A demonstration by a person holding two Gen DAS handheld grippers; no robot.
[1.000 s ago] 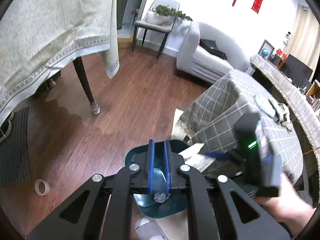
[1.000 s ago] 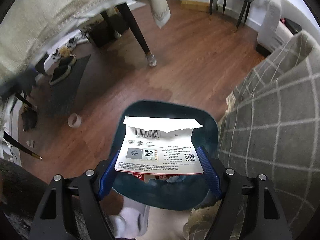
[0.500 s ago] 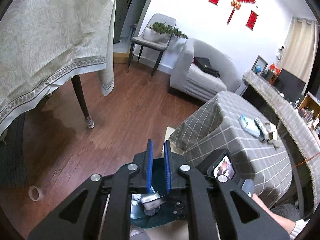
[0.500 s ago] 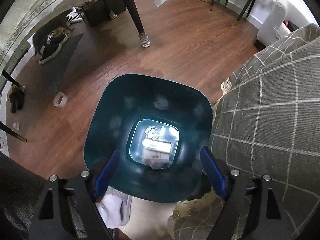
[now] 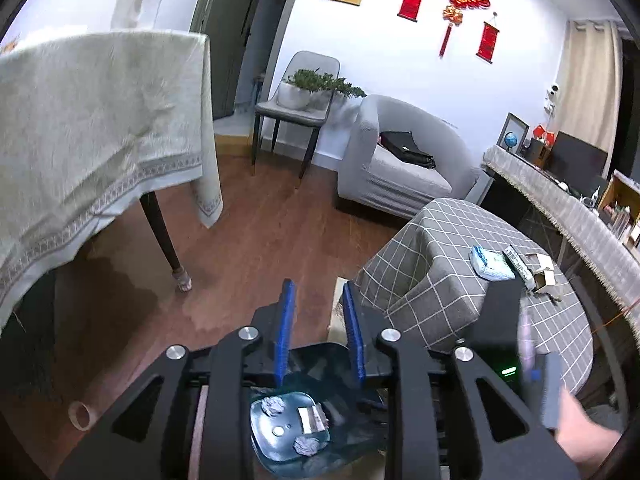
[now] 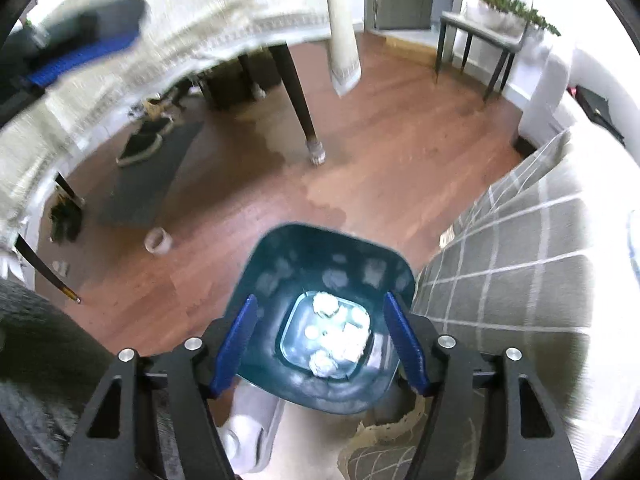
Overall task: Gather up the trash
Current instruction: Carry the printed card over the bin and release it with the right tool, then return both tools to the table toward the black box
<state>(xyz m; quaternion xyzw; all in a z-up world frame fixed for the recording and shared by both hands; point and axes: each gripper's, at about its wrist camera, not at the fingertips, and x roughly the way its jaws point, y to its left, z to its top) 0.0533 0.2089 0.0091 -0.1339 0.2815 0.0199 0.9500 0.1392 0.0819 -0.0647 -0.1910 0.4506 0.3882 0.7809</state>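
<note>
A dark teal trash bin [image 6: 320,280] stands on the wood floor beside the checked table. Crumpled paper balls and a torn paper [image 6: 340,332] lie at its bottom. In the left wrist view the bin [image 5: 304,364] is under my fingers, with paper balls and a folded slip [image 5: 312,420] inside. My right gripper [image 6: 320,320] is open and empty, right above the bin's mouth. My left gripper [image 5: 316,304] is open a little and empty, raised above the bin.
A roll of tape [image 6: 158,240] lies on the floor left of the bin. A cloth-covered table leg [image 6: 308,128] stands beyond. The checked table [image 5: 460,272] at right carries a tissue pack [image 5: 490,262], a remote and a small box. Shoes lie on a dark mat [image 6: 148,176].
The printed paper left my right gripper and fell into the bin. My left gripper rose away from the bin and its fingers opened a little. Both cameras pulled up.
</note>
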